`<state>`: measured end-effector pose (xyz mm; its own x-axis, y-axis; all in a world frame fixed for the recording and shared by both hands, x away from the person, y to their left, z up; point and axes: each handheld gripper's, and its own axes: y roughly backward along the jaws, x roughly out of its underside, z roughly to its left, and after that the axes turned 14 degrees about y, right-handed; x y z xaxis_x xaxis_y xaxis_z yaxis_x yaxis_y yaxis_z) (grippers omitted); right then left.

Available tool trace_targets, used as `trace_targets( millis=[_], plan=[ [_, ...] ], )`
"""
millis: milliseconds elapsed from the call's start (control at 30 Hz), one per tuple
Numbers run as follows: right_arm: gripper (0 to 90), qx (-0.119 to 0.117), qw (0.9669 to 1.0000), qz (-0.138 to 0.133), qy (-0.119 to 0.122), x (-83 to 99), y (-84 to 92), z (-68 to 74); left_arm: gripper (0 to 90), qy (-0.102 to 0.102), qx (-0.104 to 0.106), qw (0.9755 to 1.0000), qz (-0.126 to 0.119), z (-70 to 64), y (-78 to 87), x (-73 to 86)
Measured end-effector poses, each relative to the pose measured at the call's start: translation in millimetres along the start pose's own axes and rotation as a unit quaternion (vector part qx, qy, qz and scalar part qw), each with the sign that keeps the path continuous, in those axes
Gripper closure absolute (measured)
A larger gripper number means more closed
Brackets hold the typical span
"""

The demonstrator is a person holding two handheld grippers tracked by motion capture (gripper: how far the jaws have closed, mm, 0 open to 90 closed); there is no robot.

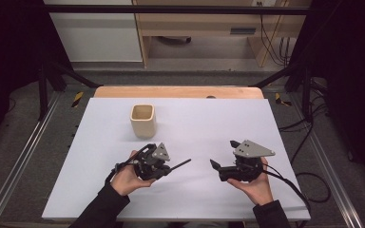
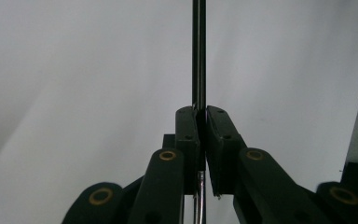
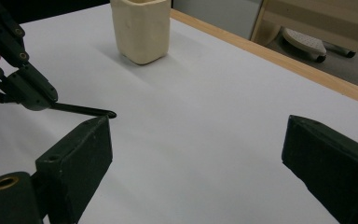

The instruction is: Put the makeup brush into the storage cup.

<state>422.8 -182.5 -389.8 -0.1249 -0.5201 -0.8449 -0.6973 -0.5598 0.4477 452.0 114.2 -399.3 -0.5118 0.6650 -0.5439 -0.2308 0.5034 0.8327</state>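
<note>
A thin black rod (image 1: 181, 164) sticks out toward the right from my left gripper (image 1: 169, 167), which is shut on it just above the white board. In the left gripper view the rod (image 2: 199, 51) runs straight up from between the pressed jaws of that gripper (image 2: 203, 122). My right gripper (image 1: 223, 154) is held to the right of it, open, with nothing between its fingers (image 3: 198, 135). The right gripper view shows the left gripper (image 3: 28, 91) and the rod's tip (image 3: 86, 111) at the left. A cream square cup (image 1: 143, 120) (image 3: 141, 28) stands upright farther back.
The white board (image 1: 195, 118) lies on a wooden table whose edge (image 1: 178, 91) shows at the back. Black frame bars (image 1: 57, 71) stand at both sides. Cables (image 1: 309, 137) trail on the floor to the right. A cabinet (image 1: 195, 28) stands behind the table.
</note>
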Motion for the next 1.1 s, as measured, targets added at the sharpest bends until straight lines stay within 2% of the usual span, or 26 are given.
trace_targets(
  millis=[167,400,533,867,1100],
  plan=[
    [9.8,-0.008,0.9999,0.006,0.013,-2.6,-2.0,4.6,84.0,-0.007,0.011,0.9999,0.004,-4.2,-2.4,-1.2],
    [10.7,-0.022,0.9989,0.015,0.039,-8.6,-5.8,15.2,83.9,-0.008,0.021,0.9997,0.003,-6.1,-5.2,-1.1],
    [10.7,-0.029,0.9982,0.024,0.046,-9.9,-8.0,19.4,84.0,-0.01,0.026,0.9996,0.008,-7.2,-6.3,-1.4],
    [11.5,-0.048,0.9942,0.047,0.084,-13.8,-16.9,34.1,84.0,-0.011,0.036,0.9992,0.013,-9.8,-8.9,-1.8],
    [13.0,-0.064,0.9922,0.051,0.094,-14.9,-19.7,39.8,83.9,-0.014,0.044,0.9988,0.017,-11.6,-9.6,-3.4]
  ],
)
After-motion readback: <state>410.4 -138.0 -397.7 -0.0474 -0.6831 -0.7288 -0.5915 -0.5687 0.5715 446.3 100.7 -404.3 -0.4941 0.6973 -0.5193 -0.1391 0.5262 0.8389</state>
